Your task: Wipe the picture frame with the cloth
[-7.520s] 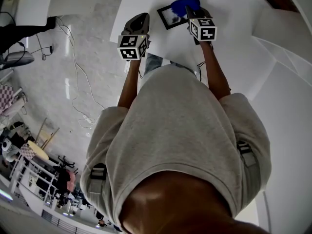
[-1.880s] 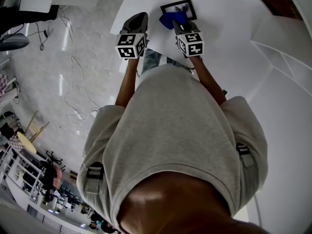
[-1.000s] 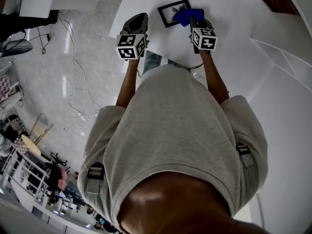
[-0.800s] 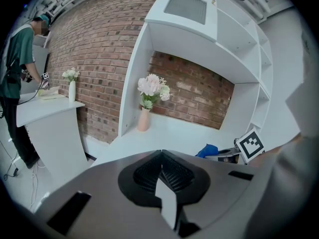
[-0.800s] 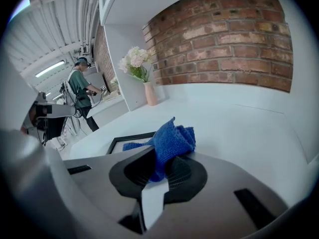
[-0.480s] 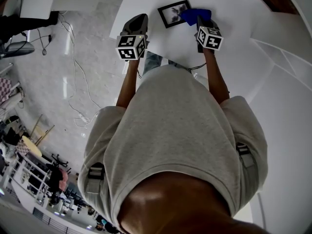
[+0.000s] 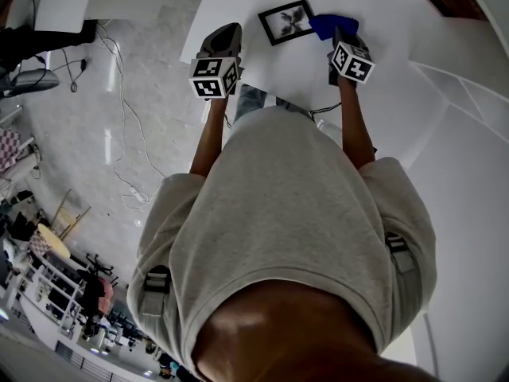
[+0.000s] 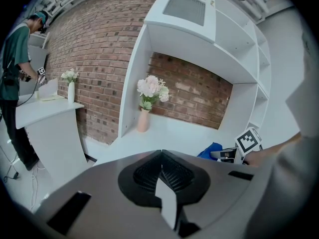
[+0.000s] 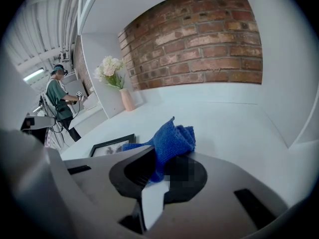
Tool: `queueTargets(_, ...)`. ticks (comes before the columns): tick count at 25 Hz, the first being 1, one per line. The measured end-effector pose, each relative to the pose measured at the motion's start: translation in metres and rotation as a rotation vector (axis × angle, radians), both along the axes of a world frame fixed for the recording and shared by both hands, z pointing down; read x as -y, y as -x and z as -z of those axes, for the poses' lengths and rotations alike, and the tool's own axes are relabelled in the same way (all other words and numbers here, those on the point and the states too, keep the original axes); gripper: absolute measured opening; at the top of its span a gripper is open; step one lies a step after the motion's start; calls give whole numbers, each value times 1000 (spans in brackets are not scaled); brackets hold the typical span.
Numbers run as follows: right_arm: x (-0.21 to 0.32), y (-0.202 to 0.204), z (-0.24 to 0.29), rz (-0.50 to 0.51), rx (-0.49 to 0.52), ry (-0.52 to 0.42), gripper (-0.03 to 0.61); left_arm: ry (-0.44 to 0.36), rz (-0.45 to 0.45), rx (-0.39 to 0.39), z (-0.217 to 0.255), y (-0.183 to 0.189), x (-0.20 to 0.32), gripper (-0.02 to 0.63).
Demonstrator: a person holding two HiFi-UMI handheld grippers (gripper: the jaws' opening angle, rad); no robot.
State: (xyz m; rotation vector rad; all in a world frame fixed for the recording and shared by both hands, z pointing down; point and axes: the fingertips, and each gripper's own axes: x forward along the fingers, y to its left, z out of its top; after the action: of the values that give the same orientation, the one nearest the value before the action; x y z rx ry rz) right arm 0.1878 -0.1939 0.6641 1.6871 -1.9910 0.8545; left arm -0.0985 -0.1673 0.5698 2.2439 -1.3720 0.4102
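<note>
Now | right claw [image 9: 154, 176] grips cloth [image 9: 172, 138]; frame [image 9: 112, 146] half-hidden | left claw [image 8: 161, 153] closed, empty

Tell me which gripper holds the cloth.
The right gripper, shut on the blue cloth beside the picture frame; the left gripper is shut on nothing.

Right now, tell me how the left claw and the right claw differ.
The left claw is shut and empty; the right claw is shut on the blue cloth. The left claw is at the table edge, the right claw beside the picture frame. Both carry marker cubes.
</note>
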Motion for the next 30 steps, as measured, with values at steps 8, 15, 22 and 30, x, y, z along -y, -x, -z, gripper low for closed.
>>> queueTargets(8,-3,5,33,34,-49,-75,57,-17,-10,-10,10,-1,-3,15)
queueTargets(15,-6,32,67,134,-121,-149,57,-42,-19,-20,19,-3,0,15)
queueTargets(22,-9,56,98,224,-123,-217,57,-81,-17,-16,38,-6,2,15)
queueTargets(30,-3,87,138,293,-98,-304,56,-137,-5,-20,63,-1,8,15)
